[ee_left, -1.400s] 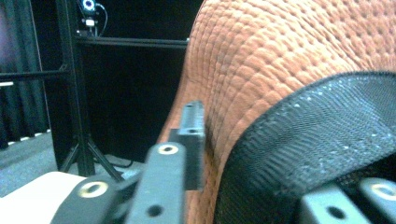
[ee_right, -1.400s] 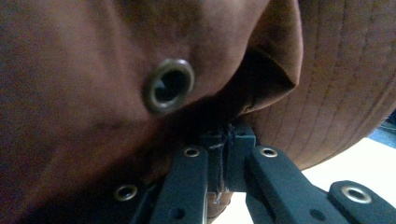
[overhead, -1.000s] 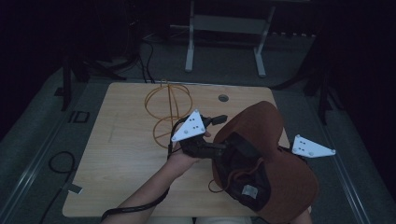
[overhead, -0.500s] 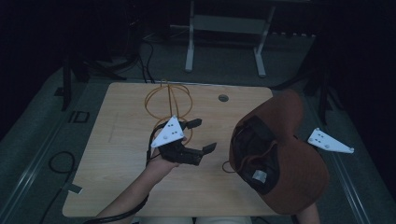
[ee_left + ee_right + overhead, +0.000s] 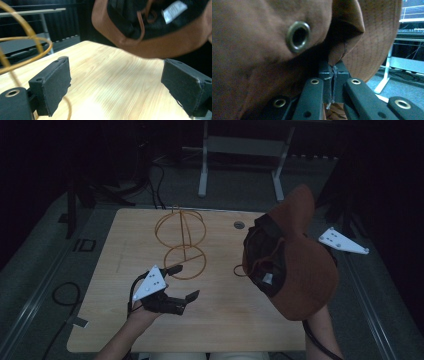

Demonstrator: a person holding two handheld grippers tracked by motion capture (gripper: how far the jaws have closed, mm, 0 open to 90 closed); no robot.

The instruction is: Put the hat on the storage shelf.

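- High view: the left tool (image 5: 176,284) sits low over the table (image 5: 220,320) near its near-left corner, jaws spread wide with nothing between them; they have just been opening. An orange wire stand (image 5: 181,242) rests on the table just beyond it, toward the far edge. The brown hat (image 5: 300,265) hangs in the air above the table's right edge, dark lining facing left, well apart from the left tool.
- Left gripper view: both black pads (image 5: 53,85) stand far apart over bare wood; the hat (image 5: 160,42) hovers beyond.
- Right gripper view: the right tool (image 5: 333,75) is clamped tight on the hat's (image 5: 262,50) fabric edge, beside a metal eyelet (image 5: 298,36).
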